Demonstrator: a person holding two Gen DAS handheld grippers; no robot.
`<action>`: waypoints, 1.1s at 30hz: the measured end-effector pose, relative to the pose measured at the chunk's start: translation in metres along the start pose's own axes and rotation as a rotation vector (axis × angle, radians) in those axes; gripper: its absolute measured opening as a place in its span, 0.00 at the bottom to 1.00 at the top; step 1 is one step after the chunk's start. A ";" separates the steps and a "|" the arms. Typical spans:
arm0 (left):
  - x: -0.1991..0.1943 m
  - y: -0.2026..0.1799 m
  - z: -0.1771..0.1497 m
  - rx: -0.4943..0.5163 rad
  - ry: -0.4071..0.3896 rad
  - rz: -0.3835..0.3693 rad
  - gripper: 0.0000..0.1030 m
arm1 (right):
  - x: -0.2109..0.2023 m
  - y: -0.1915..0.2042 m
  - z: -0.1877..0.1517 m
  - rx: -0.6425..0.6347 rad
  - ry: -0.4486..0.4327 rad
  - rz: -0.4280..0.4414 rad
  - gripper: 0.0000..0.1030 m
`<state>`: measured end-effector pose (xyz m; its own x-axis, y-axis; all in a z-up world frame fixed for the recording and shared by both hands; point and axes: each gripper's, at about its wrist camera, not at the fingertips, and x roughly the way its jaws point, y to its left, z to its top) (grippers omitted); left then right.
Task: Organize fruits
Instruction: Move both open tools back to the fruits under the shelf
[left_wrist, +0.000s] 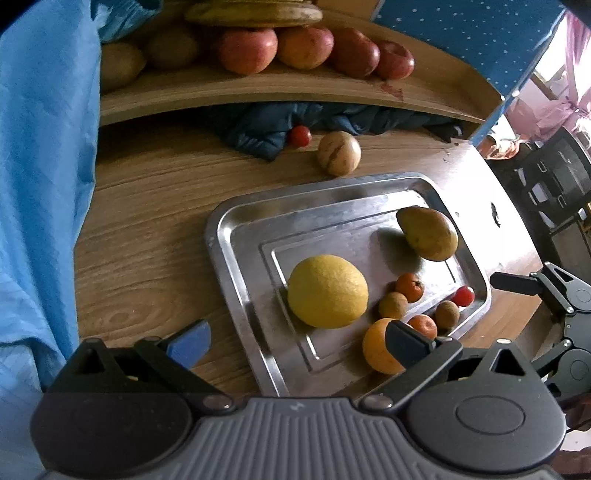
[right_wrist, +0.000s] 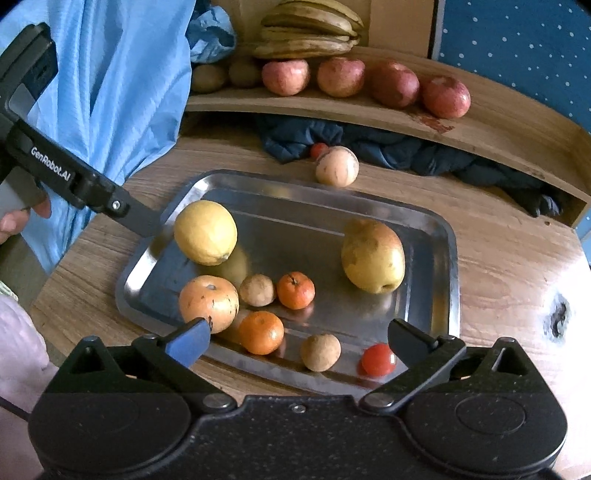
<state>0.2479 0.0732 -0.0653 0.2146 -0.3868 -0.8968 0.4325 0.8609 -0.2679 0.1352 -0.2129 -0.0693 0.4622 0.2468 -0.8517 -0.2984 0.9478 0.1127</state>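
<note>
A steel tray on the wooden table holds a yellow lemon, a pear, an orange, two mandarins, small brown fruits and a cherry tomato. A pale round fruit and another tomato lie beyond the tray. My left gripper is open and empty over the tray's near edge. My right gripper is open and empty above the tray's front.
A raised wooden shelf carries red apples, kiwis and bananas. A dark blue cloth lies under it. Light blue fabric hangs at the left. The table edge is at the right.
</note>
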 end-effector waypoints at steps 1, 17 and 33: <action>0.000 0.000 0.001 -0.004 0.000 0.002 1.00 | 0.001 0.000 0.001 -0.003 0.000 0.003 0.99; 0.011 -0.005 0.030 -0.052 -0.026 0.025 1.00 | 0.010 -0.018 0.031 -0.047 -0.026 0.026 0.99; 0.033 -0.027 0.066 -0.059 -0.072 0.046 1.00 | 0.030 -0.052 0.058 -0.086 -0.035 0.047 0.99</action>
<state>0.3010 0.0157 -0.0650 0.2968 -0.3673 -0.8815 0.3687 0.8956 -0.2490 0.2124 -0.2429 -0.0709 0.4743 0.2988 -0.8281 -0.3905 0.9144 0.1062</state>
